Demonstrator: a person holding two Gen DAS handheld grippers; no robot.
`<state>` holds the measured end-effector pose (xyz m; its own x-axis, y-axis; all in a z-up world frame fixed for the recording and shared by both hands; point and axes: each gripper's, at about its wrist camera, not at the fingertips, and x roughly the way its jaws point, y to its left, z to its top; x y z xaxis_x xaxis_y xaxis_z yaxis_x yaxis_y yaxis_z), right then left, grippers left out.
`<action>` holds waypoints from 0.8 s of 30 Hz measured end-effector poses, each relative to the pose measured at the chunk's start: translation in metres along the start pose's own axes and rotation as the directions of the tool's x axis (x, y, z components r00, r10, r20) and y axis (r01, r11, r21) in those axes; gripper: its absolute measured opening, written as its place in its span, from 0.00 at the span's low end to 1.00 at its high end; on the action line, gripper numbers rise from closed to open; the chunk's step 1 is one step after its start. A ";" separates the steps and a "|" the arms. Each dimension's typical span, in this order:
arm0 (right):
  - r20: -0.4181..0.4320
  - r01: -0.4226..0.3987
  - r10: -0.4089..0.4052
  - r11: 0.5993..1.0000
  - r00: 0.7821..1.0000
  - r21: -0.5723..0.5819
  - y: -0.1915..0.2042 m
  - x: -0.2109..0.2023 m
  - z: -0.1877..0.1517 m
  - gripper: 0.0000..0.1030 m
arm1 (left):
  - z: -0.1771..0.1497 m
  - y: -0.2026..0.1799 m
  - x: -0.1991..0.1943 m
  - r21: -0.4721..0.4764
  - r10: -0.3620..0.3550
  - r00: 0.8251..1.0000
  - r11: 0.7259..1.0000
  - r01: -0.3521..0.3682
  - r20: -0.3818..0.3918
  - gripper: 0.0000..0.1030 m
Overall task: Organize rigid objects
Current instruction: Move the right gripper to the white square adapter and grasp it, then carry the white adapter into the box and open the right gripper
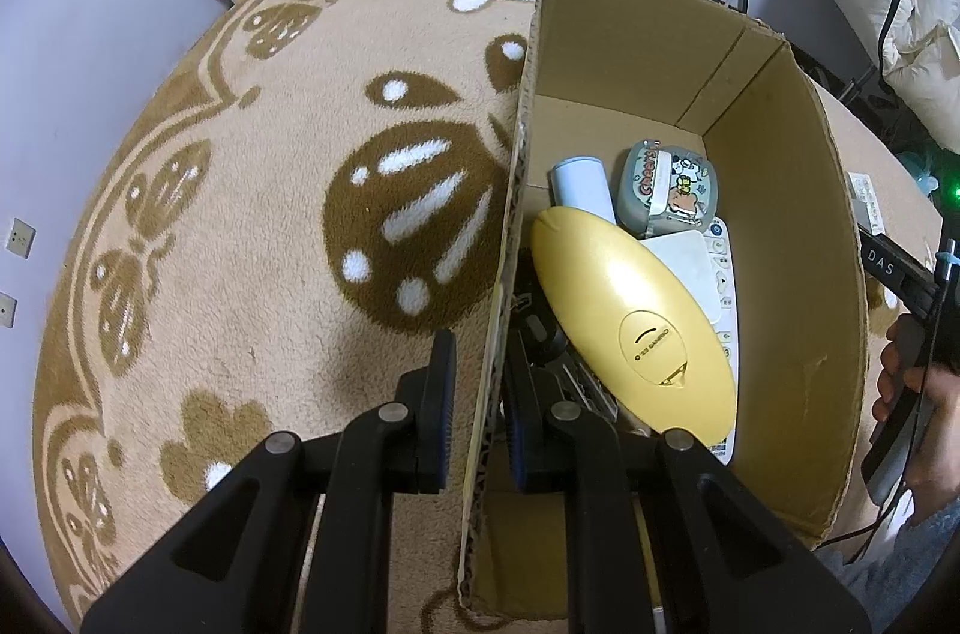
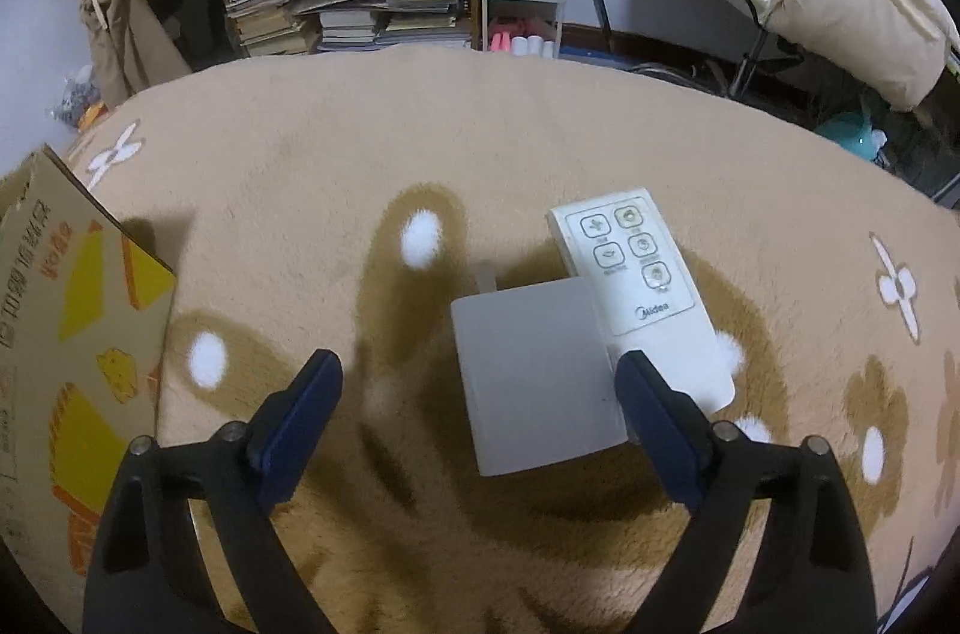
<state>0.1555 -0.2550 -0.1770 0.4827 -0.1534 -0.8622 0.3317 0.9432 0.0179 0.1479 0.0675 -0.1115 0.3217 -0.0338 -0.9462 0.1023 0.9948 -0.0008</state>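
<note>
Firmly left gripper (image 1: 477,382) pinching box wall (image 1: 504,238), right gripper (image 2: 480,382) wide around charger (image 2: 534,370)

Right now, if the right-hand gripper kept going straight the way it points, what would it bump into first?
Most likely the grey charger block, lying on the rug between the open right gripper fingers. The white remote lies just beside it; depth is hard to judge.

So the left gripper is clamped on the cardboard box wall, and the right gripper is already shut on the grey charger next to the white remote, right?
Not quite. The right gripper is open, jaws either side of the grey charger beside the white remote, as the right wrist view shows. The left gripper is clamped on the cardboard box wall.
</note>
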 end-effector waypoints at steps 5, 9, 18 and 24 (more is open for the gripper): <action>0.004 -0.008 0.008 1.000 1.000 -0.003 -0.002 0.008 -0.004 0.90 | 0.001 -0.001 0.000 0.002 0.007 1.000 1.000 -0.007 0.001 0.15; 0.015 0.040 -0.040 0.998 0.999 -0.042 0.005 0.010 -0.003 0.68 | 0.001 -0.002 0.000 -0.002 0.004 1.000 1.000 -0.004 0.000 0.15; 0.011 -0.009 0.008 0.999 1.000 0.033 -0.003 0.008 -0.011 0.54 | 0.001 -0.002 0.000 -0.001 0.004 1.000 1.000 -0.004 0.000 0.15; 0.052 -0.089 0.085 0.993 0.995 0.084 -0.001 -0.012 -0.013 0.54 | 0.002 -0.002 0.001 -0.008 -0.003 1.000 1.000 0.003 -0.001 0.15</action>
<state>0.1392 -0.2505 -0.1735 0.5509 -0.0879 -0.8299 0.3538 0.9252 0.1369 0.1496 0.0656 -0.1118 0.3200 -0.0363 -0.9467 0.0960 0.9954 -0.0057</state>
